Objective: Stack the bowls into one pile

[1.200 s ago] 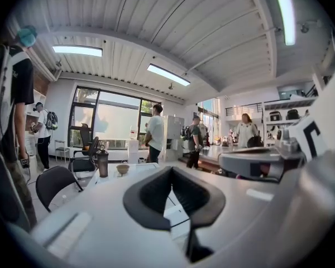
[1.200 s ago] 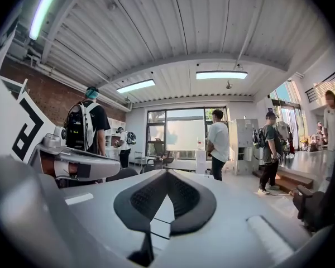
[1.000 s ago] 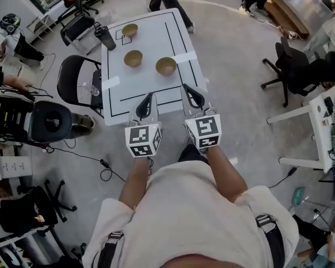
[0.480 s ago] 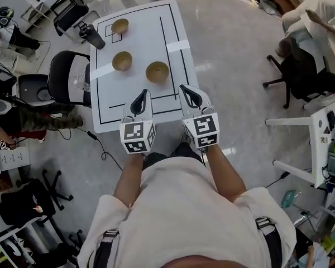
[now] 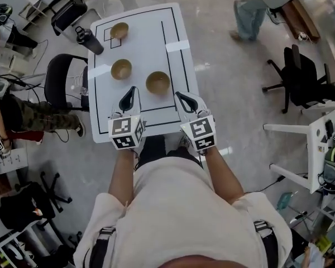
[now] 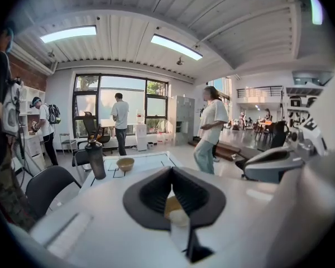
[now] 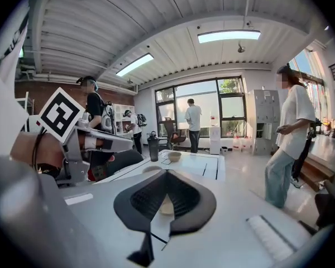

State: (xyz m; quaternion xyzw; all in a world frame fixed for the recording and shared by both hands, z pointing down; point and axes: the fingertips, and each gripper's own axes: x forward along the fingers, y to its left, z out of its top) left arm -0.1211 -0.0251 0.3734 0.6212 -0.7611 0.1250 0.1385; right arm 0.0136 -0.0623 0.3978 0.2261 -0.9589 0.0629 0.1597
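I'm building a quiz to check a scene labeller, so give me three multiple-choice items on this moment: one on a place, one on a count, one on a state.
1. Where does the dark bottle stand?
A. At the far left edge of the table, beside the farthest bowl
B. On the floor under the table
C. On a chair seat

2. How many bowls are on the table?
A. Two
B. Three
C. Five

3. How do the bowls stand?
A. In one pile
B. Upside down
C. Apart, each upright

Key:
1 A: the head view shows the bottle at that edge, next to the farthest bowl.
2 B: the farthest bowl, the middle bowl and the nearest bowl make three.
3 C: bare table shows between all three, and each open mouth faces up.
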